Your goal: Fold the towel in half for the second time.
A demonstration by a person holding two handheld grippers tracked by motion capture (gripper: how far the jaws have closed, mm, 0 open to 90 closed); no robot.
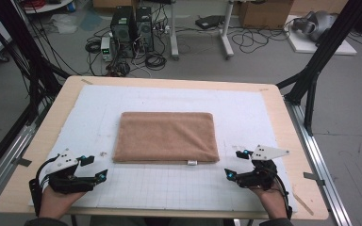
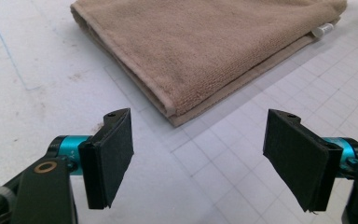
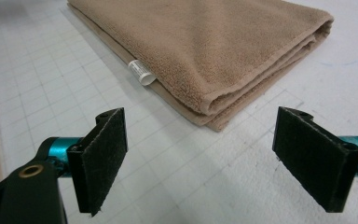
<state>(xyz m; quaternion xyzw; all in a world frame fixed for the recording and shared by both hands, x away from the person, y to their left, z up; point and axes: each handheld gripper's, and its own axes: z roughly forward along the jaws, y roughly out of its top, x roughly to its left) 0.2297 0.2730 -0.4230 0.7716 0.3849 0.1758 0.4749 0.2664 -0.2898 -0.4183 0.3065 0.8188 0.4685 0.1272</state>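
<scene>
A folded tan towel (image 1: 166,137) lies flat on the white gridded mat (image 1: 169,188) in the middle of the table, with a small white tag (image 1: 192,163) at its near edge. My left gripper (image 1: 94,167) sits near the table's front left, short of the towel's near left corner (image 2: 172,114), jaws wide apart with nothing between them. My right gripper (image 1: 235,164) is at the front right, short of the towel's near right corner (image 3: 214,119), also open and empty. The towel (image 2: 205,46) lies ahead of the left jaws, and the towel (image 3: 205,51) with its tag (image 3: 141,73) ahead of the right ones.
The mat covers a light wooden table (image 1: 273,101) with black frame posts at both sides. Behind the table on the floor stand computer towers (image 1: 132,28) amid cables, and a white table leg (image 1: 226,42).
</scene>
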